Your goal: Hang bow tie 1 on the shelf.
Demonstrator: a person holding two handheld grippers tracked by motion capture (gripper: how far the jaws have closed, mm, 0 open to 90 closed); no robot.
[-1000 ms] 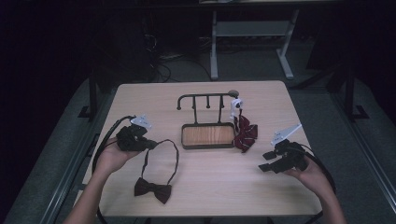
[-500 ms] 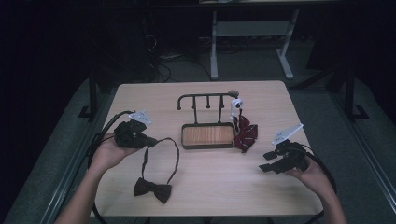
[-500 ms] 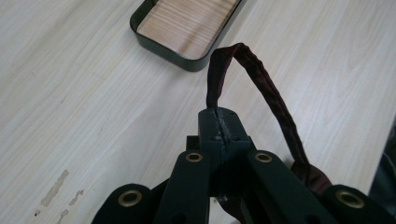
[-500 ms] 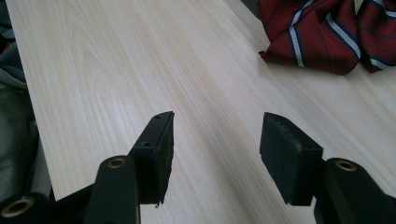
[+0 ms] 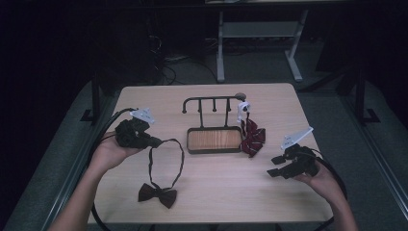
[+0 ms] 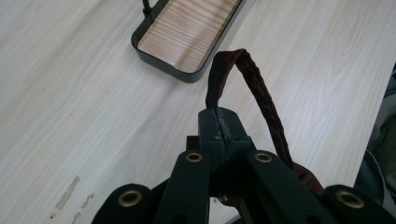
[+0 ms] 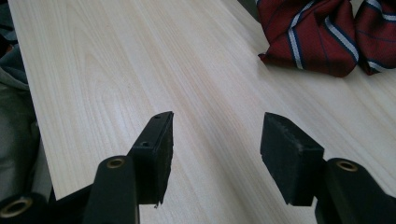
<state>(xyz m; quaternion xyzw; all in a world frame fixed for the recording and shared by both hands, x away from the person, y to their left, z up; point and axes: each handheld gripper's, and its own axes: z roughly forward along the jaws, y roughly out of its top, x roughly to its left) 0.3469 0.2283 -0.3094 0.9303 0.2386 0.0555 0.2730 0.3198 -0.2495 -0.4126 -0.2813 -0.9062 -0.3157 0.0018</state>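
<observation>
2 bow ties: 1 dark on a strap loop, 1 striped red by the rack.
High view, left gripper (image 5: 153, 142): clamped on the strap of the dark bow tie (image 5: 157, 194), near the left edge of the tabletop (image 5: 211, 192).
High view, strap: its loop runs from the jaws down to the bow, which lies flat toward the near edge; gripping the strap rather than the bow leaves the loop free, probably so it can go over a peg.
High view, rack (image 5: 214, 102): a dark stand with pegs rises from a wooden tray (image 5: 214, 139) at mid-tabletop.
High view, striped bow tie (image 5: 252, 137): it hangs from the rack's right end and rests just beside the tray.
High view, right gripper (image 5: 275, 166): held low at the right side, well apart from both ties, seemingly waiting.
Left gripper view, jaws: pressed together on the dark strap (image 6: 254, 81), which arches up from the pads and falls back to the right.
Left gripper view, tray (image 6: 189, 28): ahead of the jaws, so the hand faces the rack.
Right gripper view, right gripper (image 7: 216, 140): jaws apart with nothing between them, over bare wood.
Right gripper view, striped bow tie (image 7: 310, 32): lying ahead at the upper right, untouched.
</observation>
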